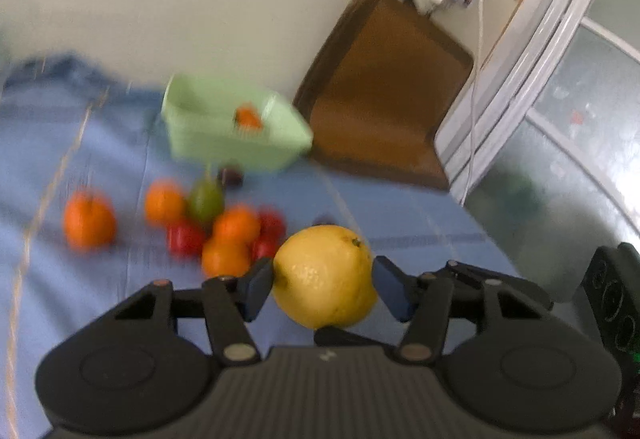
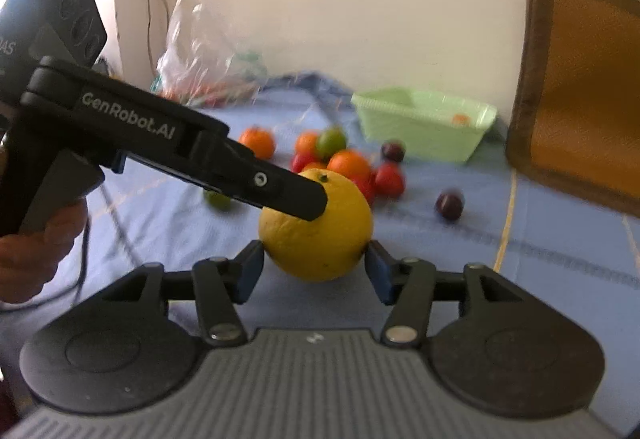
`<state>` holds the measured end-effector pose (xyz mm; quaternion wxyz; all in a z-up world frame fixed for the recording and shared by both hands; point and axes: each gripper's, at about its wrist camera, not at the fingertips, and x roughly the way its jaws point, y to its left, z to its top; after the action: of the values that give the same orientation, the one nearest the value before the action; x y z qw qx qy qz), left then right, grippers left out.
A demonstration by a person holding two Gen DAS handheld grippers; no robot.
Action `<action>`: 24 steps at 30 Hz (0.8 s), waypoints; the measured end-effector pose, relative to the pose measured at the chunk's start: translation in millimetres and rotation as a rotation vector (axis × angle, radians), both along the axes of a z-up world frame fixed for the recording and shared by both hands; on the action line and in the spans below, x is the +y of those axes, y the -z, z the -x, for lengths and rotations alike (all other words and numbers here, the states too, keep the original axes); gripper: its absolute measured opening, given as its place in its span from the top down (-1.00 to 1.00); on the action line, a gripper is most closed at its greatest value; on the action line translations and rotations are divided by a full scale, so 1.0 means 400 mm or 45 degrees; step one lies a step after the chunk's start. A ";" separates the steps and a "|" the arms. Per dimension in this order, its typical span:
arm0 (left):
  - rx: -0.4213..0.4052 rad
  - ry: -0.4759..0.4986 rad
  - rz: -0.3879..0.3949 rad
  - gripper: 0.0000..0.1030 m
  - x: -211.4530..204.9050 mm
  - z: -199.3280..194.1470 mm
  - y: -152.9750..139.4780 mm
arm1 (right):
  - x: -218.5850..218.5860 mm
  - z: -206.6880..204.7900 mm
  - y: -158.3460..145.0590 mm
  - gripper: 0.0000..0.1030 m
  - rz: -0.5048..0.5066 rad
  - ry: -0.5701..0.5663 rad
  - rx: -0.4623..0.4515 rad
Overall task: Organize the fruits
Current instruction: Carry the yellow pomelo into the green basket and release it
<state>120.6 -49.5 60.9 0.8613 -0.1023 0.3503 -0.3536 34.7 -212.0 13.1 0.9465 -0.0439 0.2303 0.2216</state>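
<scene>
the left gripper [image 2: 316, 205] reaches in from the left, its pads on the big yellow citrus [image 2: 316, 227], though whether it grips or just rests there i can't tell. the right gripper [image 2: 314, 271] pinches the fruit from both sides, above the blue cloth [image 2: 520, 259]. i'd let 1 gripper carry it, level, to the green basket [image 2: 424, 131] at the right.

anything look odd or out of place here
Yes: both grippers sit around the same big yellow fruit at once. Also, the green basket holds just one orange piece while the other fruit lies loose on the blue cloth.
</scene>
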 end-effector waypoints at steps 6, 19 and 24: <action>-0.106 -0.038 -0.023 -0.07 -0.055 -0.185 -0.097 | -0.042 -0.176 -0.109 -0.12 -0.048 0.036 -0.096; 0.031 -0.119 -0.154 -0.04 -0.127 -0.458 0.018 | -0.024 -0.521 -0.040 0.16 -0.016 0.121 0.090; -0.010 -0.117 -0.122 -0.08 -0.102 -0.419 -0.010 | -0.027 -0.509 -0.055 0.14 -0.010 0.125 0.063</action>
<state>288.2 -90.3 65.1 0.8819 -0.0757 0.3581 -0.2970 238.2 -222.6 35.1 0.9504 -0.0232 0.2548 0.1767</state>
